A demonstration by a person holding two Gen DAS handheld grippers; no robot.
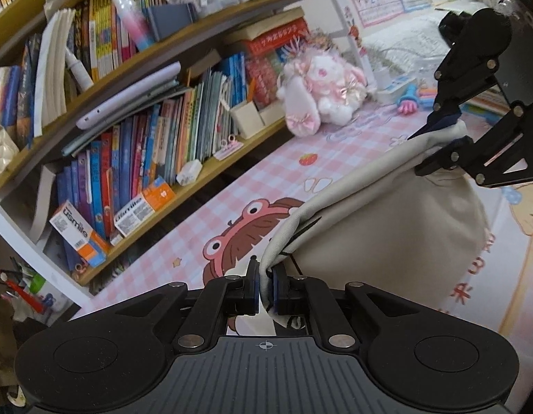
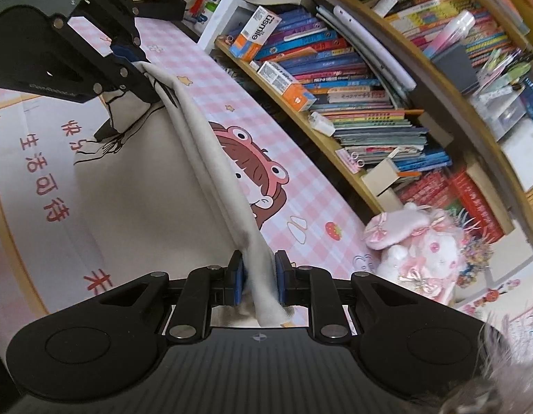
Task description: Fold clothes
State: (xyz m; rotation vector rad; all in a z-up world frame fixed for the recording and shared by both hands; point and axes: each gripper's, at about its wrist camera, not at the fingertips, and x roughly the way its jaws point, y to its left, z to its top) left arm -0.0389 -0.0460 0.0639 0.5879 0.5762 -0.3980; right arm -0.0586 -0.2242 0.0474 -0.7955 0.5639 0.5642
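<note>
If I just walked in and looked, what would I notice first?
Probably the cream cloth stretched in the air between the left gripper and the right gripper, each pinching one end above the pink checked mat with its cartoon girl. Next, the fluffy pink-and-white bunny sitting at the mat's far edge by the crowded bookshelf.

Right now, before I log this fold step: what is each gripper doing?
Left gripper: shut on the beige garment edge.
Right gripper: shut on the same garment's edge, stretched between the two.
</note>
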